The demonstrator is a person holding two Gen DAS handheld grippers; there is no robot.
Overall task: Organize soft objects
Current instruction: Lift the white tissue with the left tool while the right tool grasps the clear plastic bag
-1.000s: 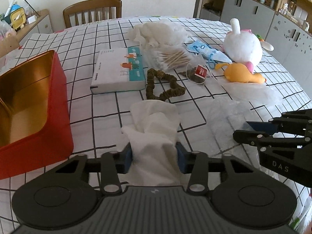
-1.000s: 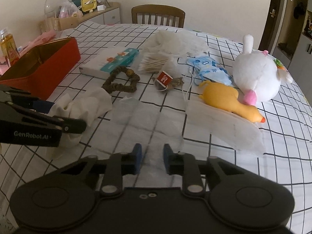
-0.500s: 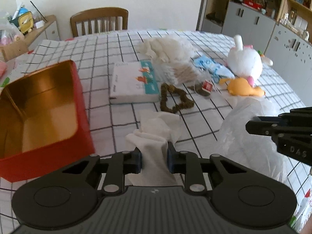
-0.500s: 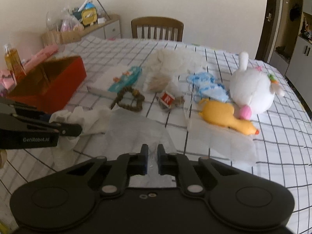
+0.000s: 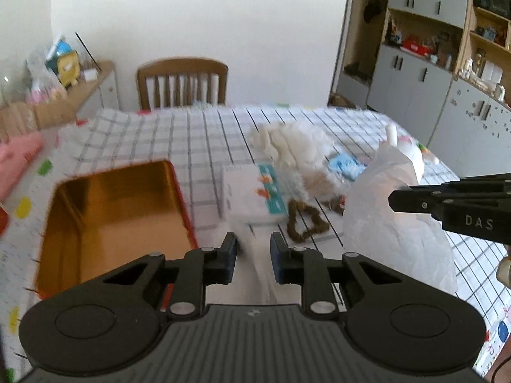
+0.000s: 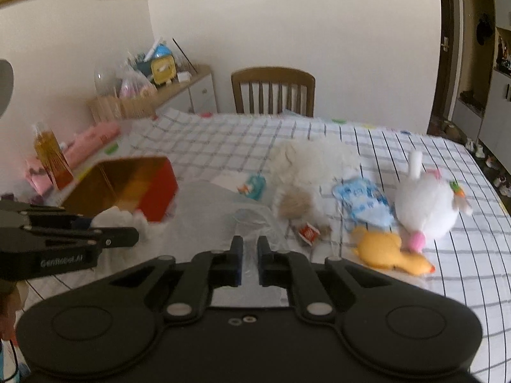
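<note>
Gripping only a fold of the white cloth (image 5: 255,274), the left tongs (image 5: 254,255), clamped on it just beside the near corner of the red tin (image 5: 105,210), could lose it, because the limp fabric hangs loose and may slide out or snag on the tin's rim. Right of the tin, the right tongs (image 6: 249,261) are pinched on the thin clear plastic bag (image 5: 396,223), a slippery film that could slip free and drop onto the desk (image 6: 415,146).
</note>
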